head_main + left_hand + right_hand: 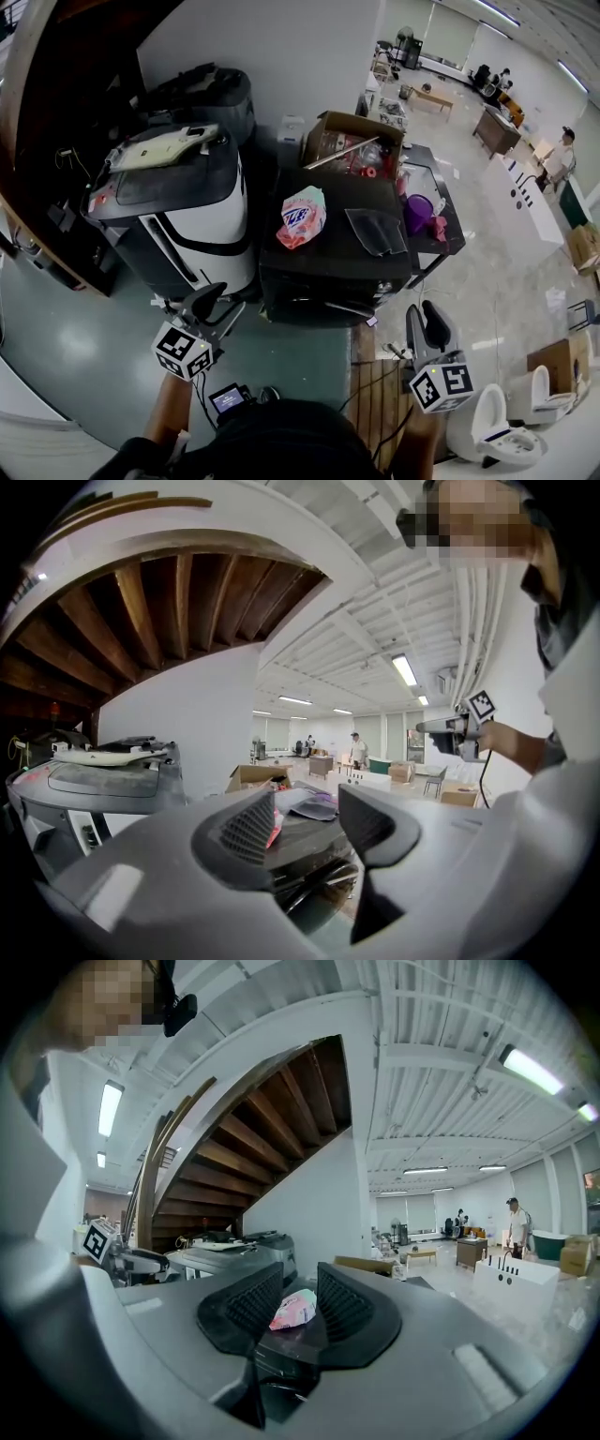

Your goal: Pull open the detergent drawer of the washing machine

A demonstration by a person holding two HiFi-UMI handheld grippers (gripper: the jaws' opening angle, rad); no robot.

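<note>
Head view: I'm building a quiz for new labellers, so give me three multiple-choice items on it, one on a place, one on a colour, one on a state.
1. Where does the pink bag lie?
A) on the dark table
B) on the floor
C) on a chair

2. What colour is the nearer washing machine at its front?
A) red
B) white
C) blue

3. The cardboard box is:
A) taped shut
B) crushed flat
C) open

Answers:
1 A, the bag rests on the table's top, left of middle.
2 B, its front is white under a dark lid.
3 C, its flaps stand up and things show inside.
</note>
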